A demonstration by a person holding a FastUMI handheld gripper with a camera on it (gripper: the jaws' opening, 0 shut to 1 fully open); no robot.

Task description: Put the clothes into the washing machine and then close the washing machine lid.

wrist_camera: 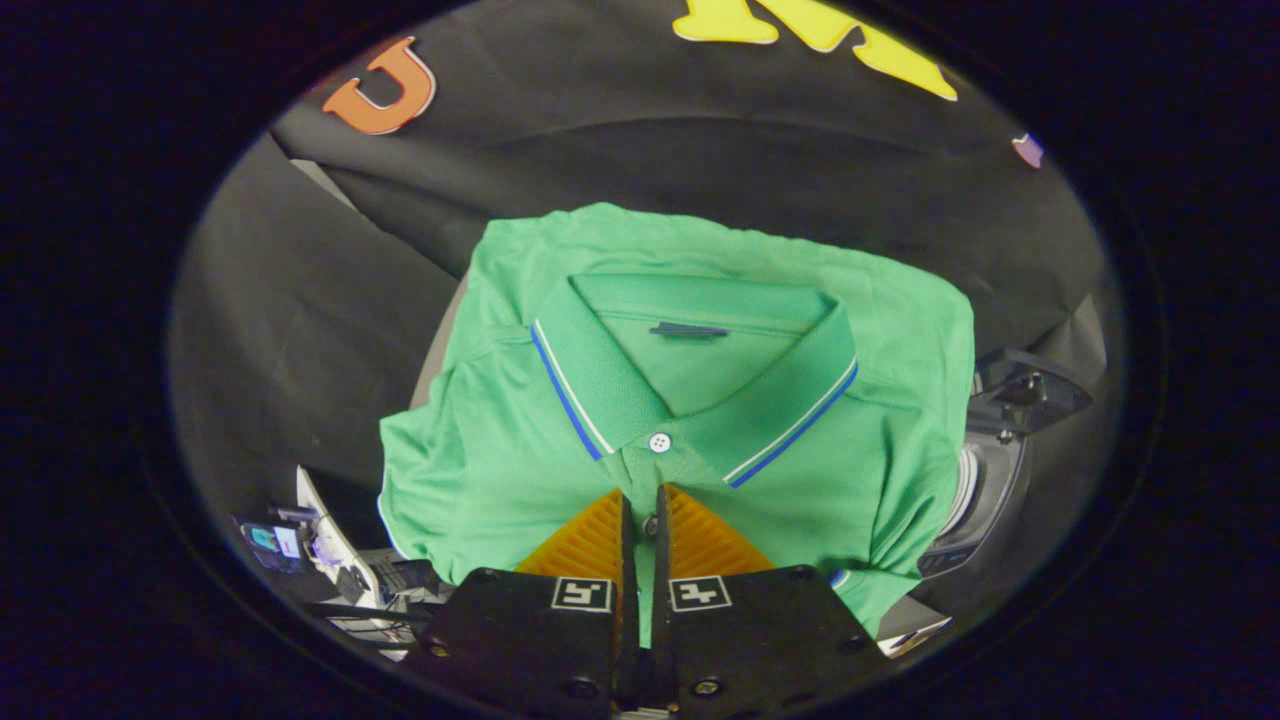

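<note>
A folded green polo shirt (700, 380) with a blue-and-white striped collar spreads out ahead of my fingers and hangs over what lies beneath it. My gripper (640, 505) is shut on the shirt's button placket just below the collar button, with a thin fold of green cloth pinched between both fingers. To the right of the shirt, part of the washing machine (985, 480) shows, with a round rim and a dark lid piece above it.
Black cloth walls surround the scene behind and to the left. Below the shirt's left edge lie a white board and small cluttered items (320, 560). A light-coloured corner (915, 630) sticks out under the shirt's right hem.
</note>
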